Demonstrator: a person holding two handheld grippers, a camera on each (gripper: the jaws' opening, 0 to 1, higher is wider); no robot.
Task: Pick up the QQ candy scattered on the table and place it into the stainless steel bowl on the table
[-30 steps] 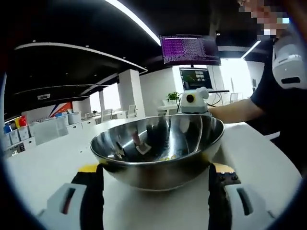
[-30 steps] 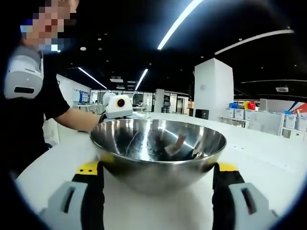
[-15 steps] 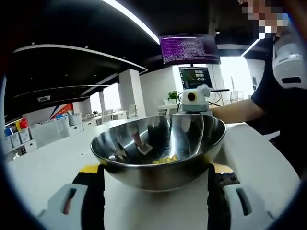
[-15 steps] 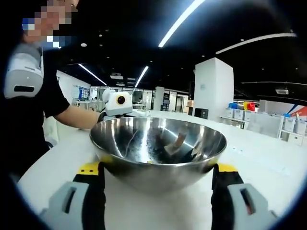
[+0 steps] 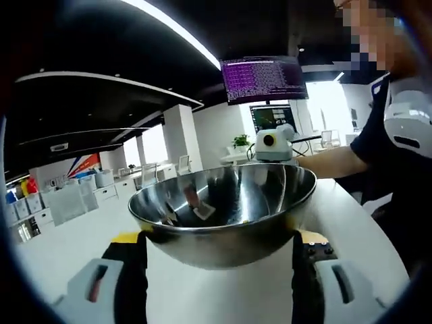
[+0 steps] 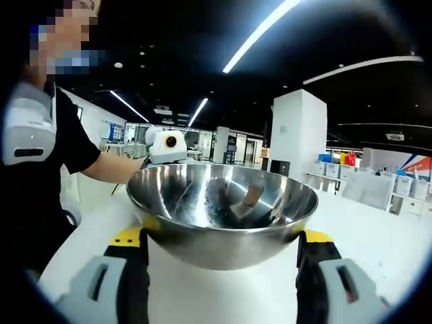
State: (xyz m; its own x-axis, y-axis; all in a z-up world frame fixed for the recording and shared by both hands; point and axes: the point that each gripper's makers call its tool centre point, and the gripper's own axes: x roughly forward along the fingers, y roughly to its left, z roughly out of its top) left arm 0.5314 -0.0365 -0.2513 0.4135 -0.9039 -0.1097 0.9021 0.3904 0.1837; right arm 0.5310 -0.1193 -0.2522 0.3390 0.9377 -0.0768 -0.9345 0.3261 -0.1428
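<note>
Bowl (image 5: 223, 223) of stainless steel sits between both grippers' wide-spread jaws — left gripper (image 5: 219, 270), right gripper (image 6: 223, 270) — on white table (image 5: 61, 250).

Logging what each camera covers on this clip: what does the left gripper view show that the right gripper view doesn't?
Left gripper view: a purple-lit monitor hanging overhead and a potted plant.

Right gripper view: a white pillar with white bins beside it.

Both: the stainless steel bowl between that view's own tongs, the other gripper behind its far rim, the white table, and the person's dark sleeve.
</note>
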